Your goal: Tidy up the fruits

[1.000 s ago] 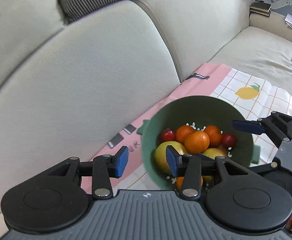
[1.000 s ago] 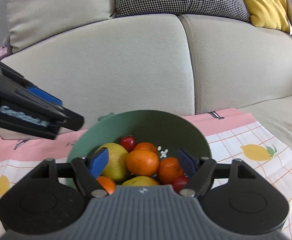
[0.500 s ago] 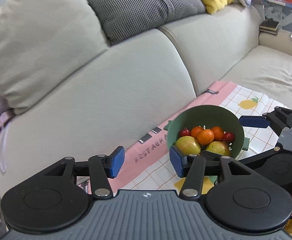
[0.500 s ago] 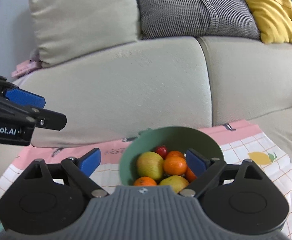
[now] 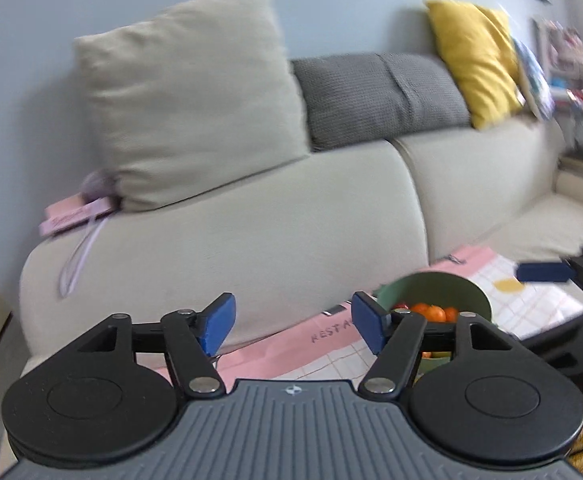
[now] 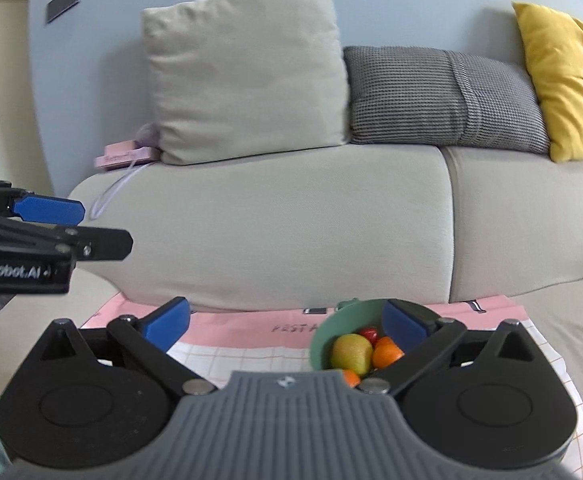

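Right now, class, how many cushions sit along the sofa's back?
3: beige cushion at left, grey checked cushion in the middle, yellow cushion at right. More may lie out of frame.

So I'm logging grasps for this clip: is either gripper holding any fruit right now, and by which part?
Nothing is held. The left gripper and right gripper are both open and empty; the fruit lies in the green bowl.

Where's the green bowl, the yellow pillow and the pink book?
bowl (image 6: 323, 340), right wrist view, left inner wall.
yellow pillow (image 6: 567, 84), right wrist view, middle of its face.
pink book (image 6: 125, 156), right wrist view, front edge.
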{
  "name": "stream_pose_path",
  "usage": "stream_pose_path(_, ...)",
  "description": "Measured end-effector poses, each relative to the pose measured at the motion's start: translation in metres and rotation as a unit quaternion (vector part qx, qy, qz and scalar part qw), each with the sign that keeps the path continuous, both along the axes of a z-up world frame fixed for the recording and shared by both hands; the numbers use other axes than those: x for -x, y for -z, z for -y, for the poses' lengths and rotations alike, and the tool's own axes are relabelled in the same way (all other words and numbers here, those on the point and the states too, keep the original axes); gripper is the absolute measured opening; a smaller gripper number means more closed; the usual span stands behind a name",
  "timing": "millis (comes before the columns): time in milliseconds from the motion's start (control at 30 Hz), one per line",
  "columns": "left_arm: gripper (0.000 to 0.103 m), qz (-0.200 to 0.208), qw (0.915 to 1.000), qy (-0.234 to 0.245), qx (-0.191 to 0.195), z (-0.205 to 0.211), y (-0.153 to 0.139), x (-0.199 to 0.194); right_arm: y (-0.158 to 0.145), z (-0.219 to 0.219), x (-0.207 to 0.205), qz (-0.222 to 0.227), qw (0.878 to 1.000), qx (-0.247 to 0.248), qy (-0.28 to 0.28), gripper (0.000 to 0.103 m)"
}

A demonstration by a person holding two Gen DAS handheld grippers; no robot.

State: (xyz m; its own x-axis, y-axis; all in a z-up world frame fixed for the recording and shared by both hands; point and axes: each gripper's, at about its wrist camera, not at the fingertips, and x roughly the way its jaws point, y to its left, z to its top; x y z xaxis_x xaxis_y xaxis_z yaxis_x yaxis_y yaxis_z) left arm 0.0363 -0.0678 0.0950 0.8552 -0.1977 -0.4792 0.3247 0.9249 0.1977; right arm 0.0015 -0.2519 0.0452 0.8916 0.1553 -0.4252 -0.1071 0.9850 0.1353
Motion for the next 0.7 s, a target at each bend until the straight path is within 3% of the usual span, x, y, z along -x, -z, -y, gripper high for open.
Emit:
stream_pose_path(233,0.086,-0.007,0.9976,-0.061,0.033,-0.030,0.016,0.025,0.001,-0.025,0.033,-0.004,1.000,0.014,0.011,0.099)
stream_pose_path(500,0.088,-0.059,0.9920,-0.111,-0.002,-0.038,0.052,0.031,0.030,-0.054,0.050,-0.030,0.997,0.063,0.014,0.099)
stream_pose_path(700,0.088,-0.100,0.9862,-0.132,0.011,-0.044,0.075,0.023,0.049,-0.055,0.042,-0.043,0.995,0.078,0.033,0.099)
